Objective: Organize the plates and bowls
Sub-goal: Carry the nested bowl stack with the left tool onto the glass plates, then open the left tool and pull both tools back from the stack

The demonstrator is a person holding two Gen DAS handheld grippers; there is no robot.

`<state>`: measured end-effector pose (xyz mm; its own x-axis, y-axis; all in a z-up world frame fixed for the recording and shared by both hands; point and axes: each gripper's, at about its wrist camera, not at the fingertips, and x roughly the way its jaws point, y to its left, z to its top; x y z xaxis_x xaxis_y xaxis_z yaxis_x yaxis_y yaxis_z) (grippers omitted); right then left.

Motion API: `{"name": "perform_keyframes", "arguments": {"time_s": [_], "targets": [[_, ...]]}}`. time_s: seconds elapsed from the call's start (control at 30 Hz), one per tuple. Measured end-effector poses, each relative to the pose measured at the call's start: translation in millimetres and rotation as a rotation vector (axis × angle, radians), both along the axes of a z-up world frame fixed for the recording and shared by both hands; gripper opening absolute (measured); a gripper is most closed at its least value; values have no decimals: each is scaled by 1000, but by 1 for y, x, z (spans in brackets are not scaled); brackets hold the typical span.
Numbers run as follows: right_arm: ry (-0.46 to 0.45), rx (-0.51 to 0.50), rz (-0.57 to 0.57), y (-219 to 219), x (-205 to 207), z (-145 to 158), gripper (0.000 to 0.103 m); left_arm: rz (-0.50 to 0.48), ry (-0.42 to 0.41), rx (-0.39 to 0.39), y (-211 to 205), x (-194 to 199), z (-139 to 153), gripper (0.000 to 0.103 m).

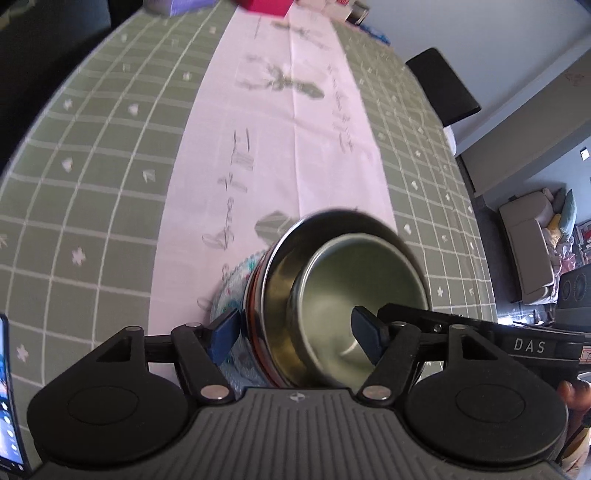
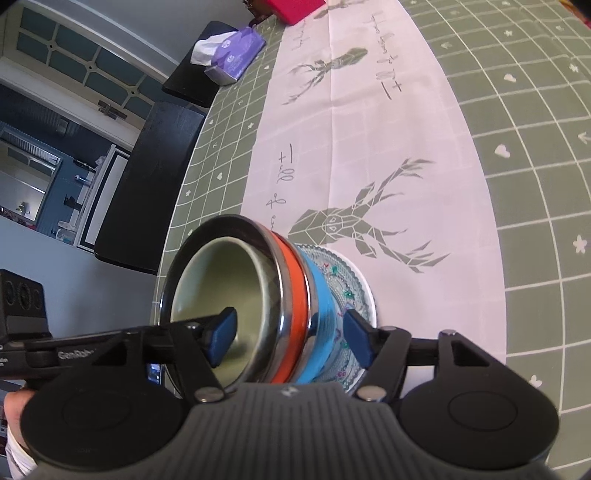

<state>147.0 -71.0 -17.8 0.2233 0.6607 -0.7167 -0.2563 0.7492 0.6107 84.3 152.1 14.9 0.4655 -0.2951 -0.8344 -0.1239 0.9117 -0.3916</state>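
A stack of nested bowls stands on a patterned glass plate [image 2: 356,291] on the pale table runner. A small green bowl [image 2: 221,280] sits inside a steel bowl with an orange wall [image 2: 295,295], which sits in a blue-walled bowl [image 2: 321,317]. In the left wrist view the green bowl [image 1: 332,295] and the plate [image 1: 229,291] show too. My left gripper [image 1: 295,336] is open, straddling the stack's side: one pad inside the green bowl, the other outside. My right gripper [image 2: 290,339] is open the same way from the opposite side, its outer pad over the plate.
The stack is close to the table's edge. A purple tissue pack [image 2: 232,55] and a red box [image 2: 295,9] lie at the far end. Black chairs [image 2: 147,177] stand along one side, another chair [image 1: 443,85] along the other. A phone [image 1: 7,406] shows at the left.
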Motion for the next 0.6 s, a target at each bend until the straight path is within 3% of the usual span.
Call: {"name": "perform_keyframes", "arguments": {"time_s": [0.17,0.37,0.5,0.6], "targets": [[-132,-15,8,-4,-13,23,69,-21,-239,107,-16,-18,38,81],[-414,-106,-39,-18,-48,63,72,-69,-539,278,-59,-59,74,82],[-652,-189,-115,-33,-85,83,93,-56,-680,379,-89,-89,79,82],[-796,-235,-168,-44,-116,85,96,-16,-745,390,-104,-111,78,81]]}}
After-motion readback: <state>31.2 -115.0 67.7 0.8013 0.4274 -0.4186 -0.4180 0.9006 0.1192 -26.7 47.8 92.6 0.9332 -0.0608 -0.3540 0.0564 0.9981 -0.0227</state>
